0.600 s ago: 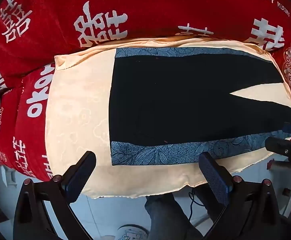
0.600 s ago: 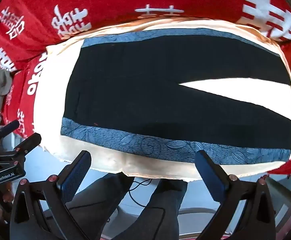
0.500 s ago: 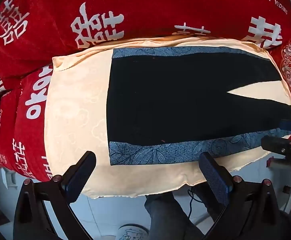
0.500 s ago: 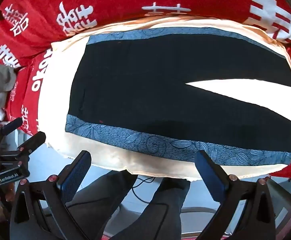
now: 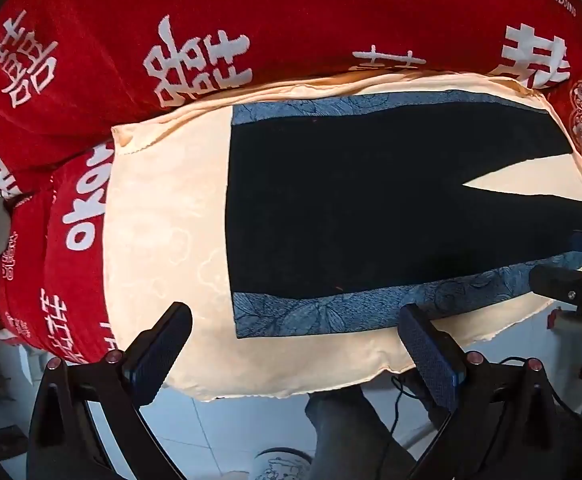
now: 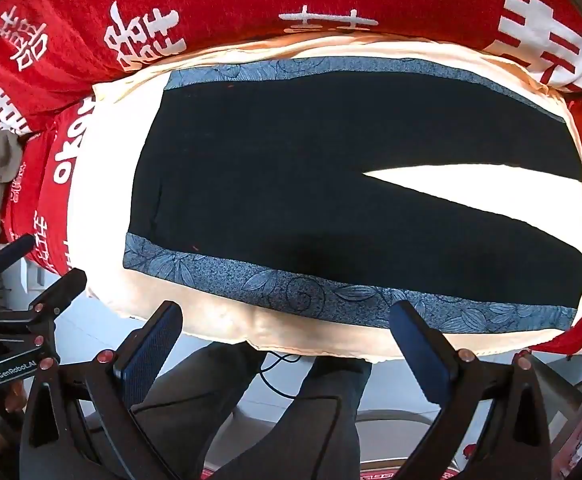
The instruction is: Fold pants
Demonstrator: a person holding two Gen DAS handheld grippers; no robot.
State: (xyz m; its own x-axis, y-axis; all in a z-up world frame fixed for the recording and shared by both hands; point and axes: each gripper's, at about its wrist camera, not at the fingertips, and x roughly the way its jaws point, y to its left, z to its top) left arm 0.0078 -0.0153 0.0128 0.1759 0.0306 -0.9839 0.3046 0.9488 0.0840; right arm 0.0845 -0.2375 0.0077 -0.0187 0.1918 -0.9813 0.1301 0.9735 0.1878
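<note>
Pants (image 5: 371, 204) are out of reach of both tools: the left hand-held gripper (image 5: 291, 344) and right hand-held gripper (image 6: 287, 344) hang released, spread wide, at the lower edge. Spread flat on a cream cushion (image 5: 163, 216) mid-frame, they look soft, light and limp; the blue patterned side band (image 6: 291, 284) nearest seems the best hold.

A bed covered by a red blanket (image 5: 299, 20) with white characters carries a pale cream cloth (image 5: 163, 216) spread over its near edge. On that cloth lie the black pants (image 5: 351, 204) with blue patterned side bands, flat, waistband toward the left edge, legs parted toward the right.
</note>
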